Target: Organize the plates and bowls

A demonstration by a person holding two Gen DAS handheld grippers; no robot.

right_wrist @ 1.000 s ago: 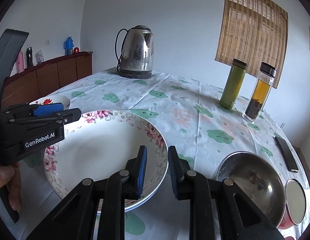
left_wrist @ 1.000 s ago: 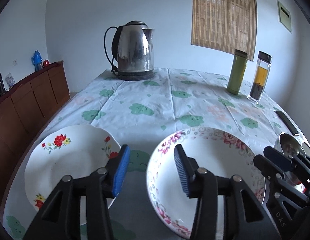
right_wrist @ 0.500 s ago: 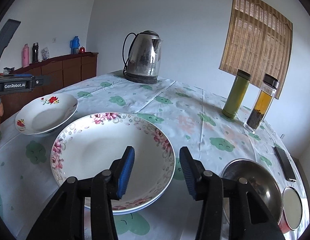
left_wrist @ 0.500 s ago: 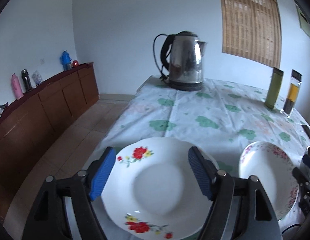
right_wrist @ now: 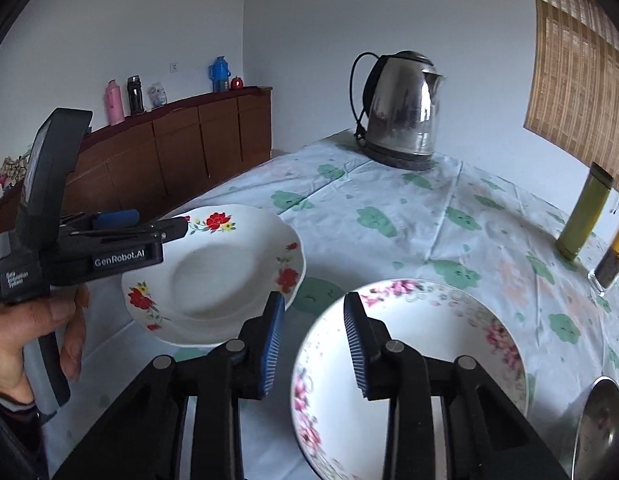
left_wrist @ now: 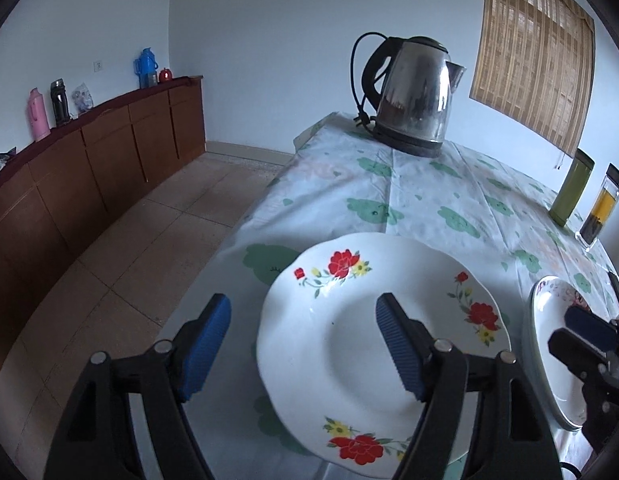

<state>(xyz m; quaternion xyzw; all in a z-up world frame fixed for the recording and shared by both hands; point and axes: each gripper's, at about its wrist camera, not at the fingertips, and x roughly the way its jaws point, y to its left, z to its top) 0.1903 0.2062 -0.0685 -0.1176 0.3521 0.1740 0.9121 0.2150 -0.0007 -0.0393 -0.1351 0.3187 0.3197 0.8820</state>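
Observation:
A white plate with red flowers (left_wrist: 349, 344) lies near the table's left edge. My left gripper (left_wrist: 303, 344) is open over it, one finger outside its left rim and the other above its well, neither pad touching. From the right wrist view, this plate (right_wrist: 221, 272) sits left of a larger pink-flowered plate (right_wrist: 429, 340). My right gripper (right_wrist: 315, 344) straddles that plate's left rim; its jaws are closing and the pads are not pressing on the rim. A hand (right_wrist: 29, 332) holds the left gripper (right_wrist: 149, 224) at the red-flower plate's left side.
A steel kettle (left_wrist: 413, 96) stands at the table's far end. A green bottle (left_wrist: 571, 188) and a tea bottle (left_wrist: 601, 208) stand at the right. A steel bowl (right_wrist: 601, 420) sits right of the pink plate. A wooden cabinet (left_wrist: 89, 168) lines the left wall.
My left gripper has moved left from the pink-flowered plate to the red-flowered one and spread wider. My right gripper has shifted to the pink plate's left rim, widening and then narrowing.

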